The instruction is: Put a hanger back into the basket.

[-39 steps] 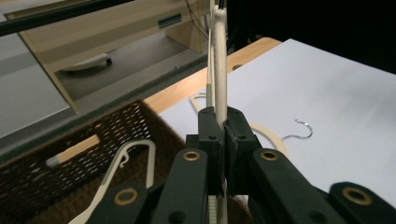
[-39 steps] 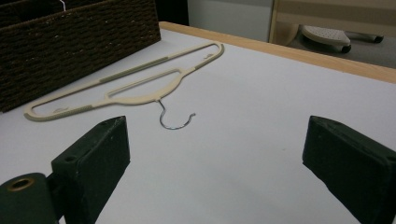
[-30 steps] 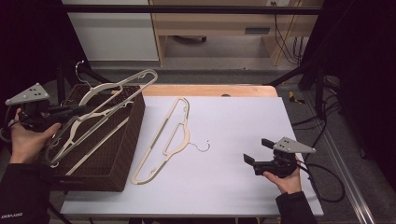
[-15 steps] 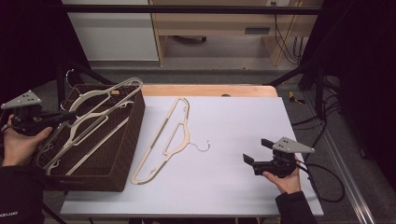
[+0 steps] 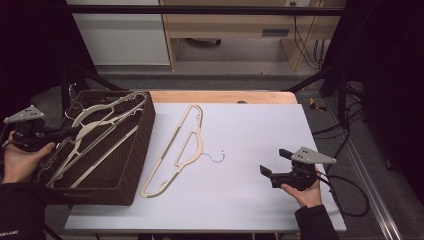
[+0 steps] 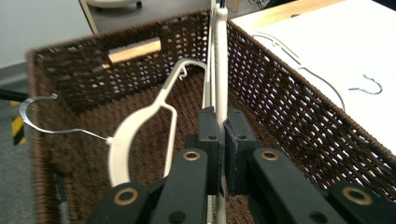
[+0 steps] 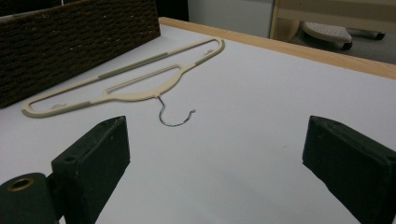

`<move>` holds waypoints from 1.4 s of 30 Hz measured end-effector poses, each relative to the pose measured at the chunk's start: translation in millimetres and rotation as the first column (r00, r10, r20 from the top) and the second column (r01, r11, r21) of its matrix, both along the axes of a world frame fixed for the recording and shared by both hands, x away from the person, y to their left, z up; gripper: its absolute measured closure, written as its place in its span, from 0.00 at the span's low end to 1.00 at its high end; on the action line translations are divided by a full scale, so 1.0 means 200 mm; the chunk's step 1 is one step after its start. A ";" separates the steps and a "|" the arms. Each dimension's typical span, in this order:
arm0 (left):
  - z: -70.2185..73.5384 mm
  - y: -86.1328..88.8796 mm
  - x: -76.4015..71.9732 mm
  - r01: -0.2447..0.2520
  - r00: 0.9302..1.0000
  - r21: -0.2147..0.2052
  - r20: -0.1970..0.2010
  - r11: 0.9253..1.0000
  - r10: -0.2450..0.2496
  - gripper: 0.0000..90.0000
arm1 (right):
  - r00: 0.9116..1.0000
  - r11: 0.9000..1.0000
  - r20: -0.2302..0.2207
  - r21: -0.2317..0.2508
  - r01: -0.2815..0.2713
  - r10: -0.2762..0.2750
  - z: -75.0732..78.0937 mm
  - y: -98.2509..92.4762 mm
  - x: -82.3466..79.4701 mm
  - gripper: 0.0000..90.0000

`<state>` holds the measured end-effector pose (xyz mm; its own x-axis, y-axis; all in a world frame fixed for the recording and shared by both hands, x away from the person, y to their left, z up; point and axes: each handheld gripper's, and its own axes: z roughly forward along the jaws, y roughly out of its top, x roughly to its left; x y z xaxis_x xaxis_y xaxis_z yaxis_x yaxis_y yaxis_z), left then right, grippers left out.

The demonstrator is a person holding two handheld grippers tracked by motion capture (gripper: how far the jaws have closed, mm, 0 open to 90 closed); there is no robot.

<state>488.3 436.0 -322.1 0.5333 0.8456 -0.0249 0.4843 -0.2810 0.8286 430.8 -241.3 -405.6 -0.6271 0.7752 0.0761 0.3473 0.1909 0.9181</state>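
Observation:
My left gripper (image 5: 74,131) is shut on the bar of a cream hanger (image 5: 107,112), which slants down into a brown wicker basket (image 5: 145,131) at the table's left. In the left gripper view the pads (image 6: 210,126) pinch that hanger (image 6: 219,56) edge-on. A second cream hanger (image 6: 126,140) with a wire hook lies inside the basket (image 6: 289,93). A third cream hanger (image 5: 180,145) lies flat on the white table, its hook toward my right gripper (image 5: 272,165). That gripper stands open and holds nothing; its view has the hanger (image 7: 126,84) ahead of the gripper (image 7: 219,158).
The white table top (image 5: 250,125) stretches between the basket and my right gripper. A wooden strip (image 5: 225,96) runs along the table's far edge. Dark frame bars and cables (image 5: 345,130) stand at the right, and a cabinet (image 5: 120,30) beyond the table.
My left gripper has moved left and down with the cream hanger, which now sits lower in the basket. The right gripper and the hanger on the table have kept still.

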 end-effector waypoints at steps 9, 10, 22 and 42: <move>-0.18 -0.04 0.06 -0.042 0.993 0.018 -0.110 0.999 0.044 0.95 | 1.000 1.000 -0.004 -0.001 -0.004 0.004 0.00 0.01 0.00 0.08; -0.19 -0.05 0.07 -0.044 0.991 0.022 -0.124 0.999 0.047 0.95 | 1.000 1.000 -0.004 -0.005 -0.003 0.003 -0.01 0.01 0.00 0.08; -0.25 -0.04 0.08 -0.201 0.952 0.191 -0.193 0.961 0.237 0.87 | 1.000 1.000 -0.013 -0.008 -0.008 0.008 -0.01 0.02 0.01 0.08; -0.10 -0.18 -0.17 -0.175 0.981 -0.032 0.082 0.984 0.177 0.39 | 1.000 1.000 -0.005 0.002 -0.010 0.010 0.00 0.02 0.00 0.08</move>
<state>453.6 399.3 -341.5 0.3771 0.9261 -0.0087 0.4529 -0.1762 0.8740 431.4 -238.2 -406.0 -0.6346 0.7686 0.0807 0.3498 0.1926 0.9168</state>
